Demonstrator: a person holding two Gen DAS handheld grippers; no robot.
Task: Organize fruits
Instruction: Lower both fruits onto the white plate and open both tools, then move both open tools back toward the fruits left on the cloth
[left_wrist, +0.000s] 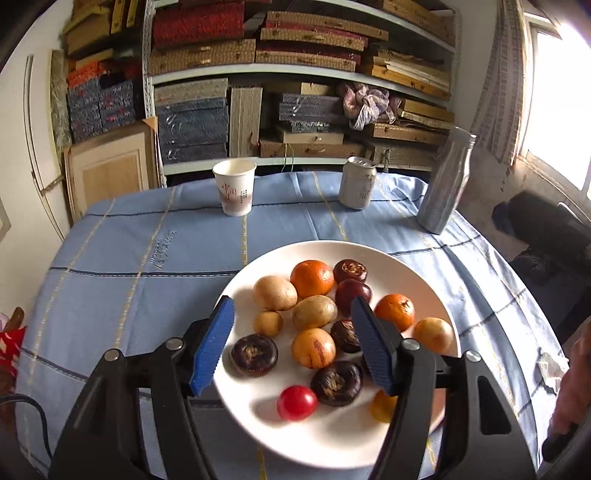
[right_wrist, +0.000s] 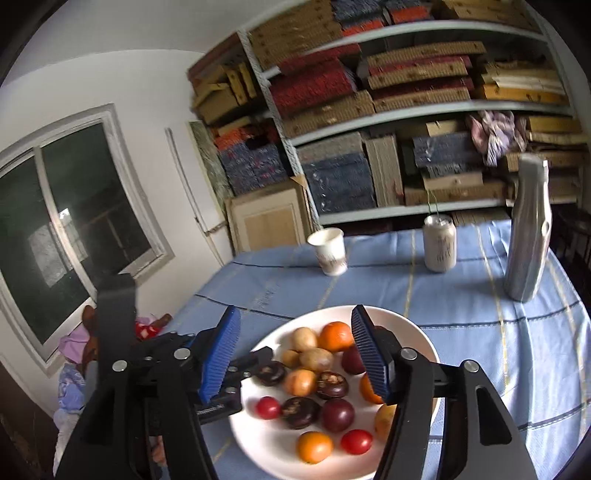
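Note:
A white plate (left_wrist: 369, 254) on the blue checked tablecloth holds several fruits: orange mandarins (left_wrist: 312, 277), tan round fruits (left_wrist: 274, 292), dark purple-brown fruits (left_wrist: 254, 354) and a red cherry tomato (left_wrist: 297, 402). My left gripper (left_wrist: 295, 347) is open and empty, hovering over the plate's near left side. The plate also shows in the right wrist view (right_wrist: 402, 321), with my right gripper (right_wrist: 295, 354) open and empty above it. The left gripper's black body (right_wrist: 221, 369) shows there at the plate's left rim.
At the table's far side stand a paper cup (left_wrist: 235, 186), a silver can (left_wrist: 357, 181) and a tall silver bottle (left_wrist: 445, 181). Shelves packed with boxes fill the wall behind. A window is at the right in the left wrist view.

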